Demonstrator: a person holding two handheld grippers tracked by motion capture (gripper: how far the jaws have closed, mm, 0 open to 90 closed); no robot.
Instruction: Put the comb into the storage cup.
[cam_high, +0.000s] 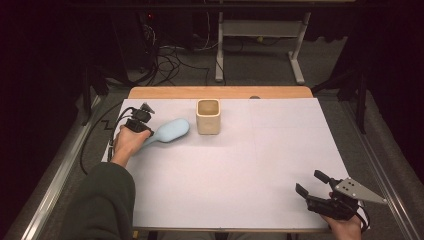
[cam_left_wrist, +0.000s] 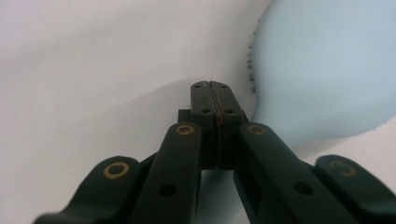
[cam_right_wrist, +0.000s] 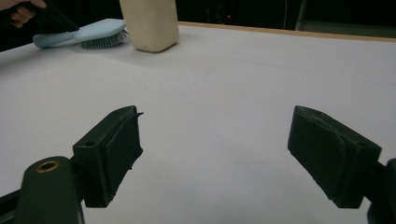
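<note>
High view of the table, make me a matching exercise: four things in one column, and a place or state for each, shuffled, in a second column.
Things:
1. pale blue plastic hairbrush
2. cream square-sided cup
3. left claw
4. right claw

Places or states:
A. jaws wide apart, nothing between them, at the near right corner of the white table
B. stands upright near the far edge, open top up
C. lies bristles down, left of the cup
D. jaws closed, at the brush's handle end

Pairs: 1-C, 2-B, 3-D, 4-A
</note>
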